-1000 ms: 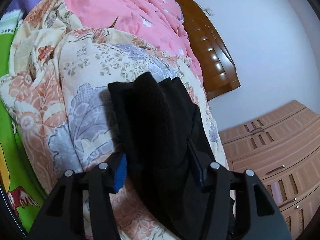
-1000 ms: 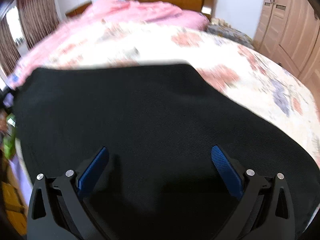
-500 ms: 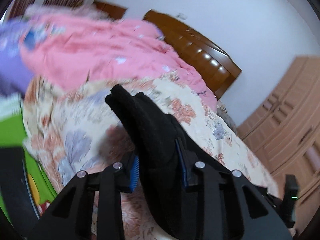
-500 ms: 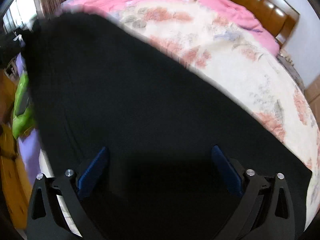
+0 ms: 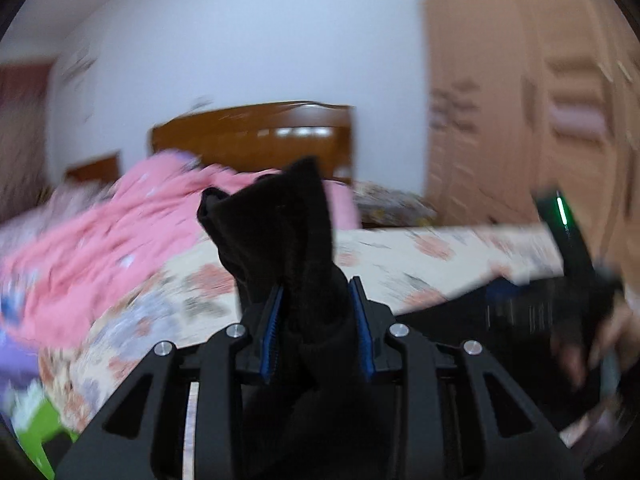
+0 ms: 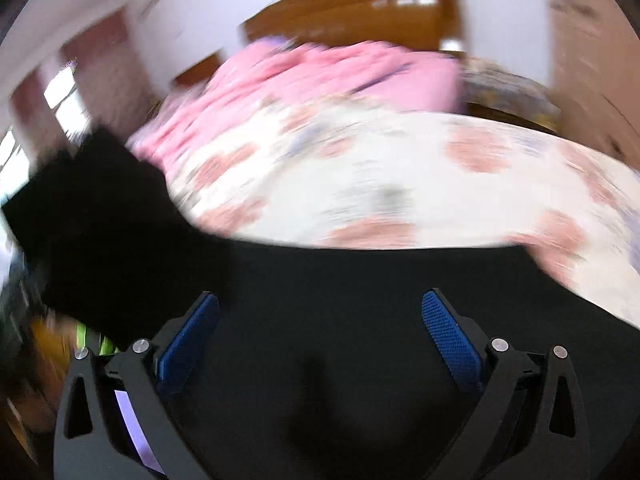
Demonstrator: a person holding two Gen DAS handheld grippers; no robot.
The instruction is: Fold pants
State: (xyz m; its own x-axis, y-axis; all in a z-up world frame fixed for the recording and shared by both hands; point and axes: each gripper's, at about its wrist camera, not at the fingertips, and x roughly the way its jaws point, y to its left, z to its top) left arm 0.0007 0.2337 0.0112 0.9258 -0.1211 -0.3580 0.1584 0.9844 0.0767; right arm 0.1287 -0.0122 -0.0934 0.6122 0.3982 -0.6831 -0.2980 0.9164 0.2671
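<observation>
Left gripper (image 5: pixel 316 328) is clamped on a bunched fold of the black pants (image 5: pixel 280 232), held up over the near edge of the floral bedspread (image 5: pixel 400 256). Right gripper (image 6: pixel 320 344) gapes wide above spread fabric, gripping nothing. Best carry the fold across w/ cloth taut, no sag. Vs a sec earlier: left jaws narrower, wrist rolled, headboard (image 5: pixel 256 136) now level.

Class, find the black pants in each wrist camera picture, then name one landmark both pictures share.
Left wrist view: black pants bunched at centre, pinched by the left gripper.
Right wrist view: black pants spread across the lower half and left, under the right gripper.
Shared landmark: wooden headboard.
</observation>
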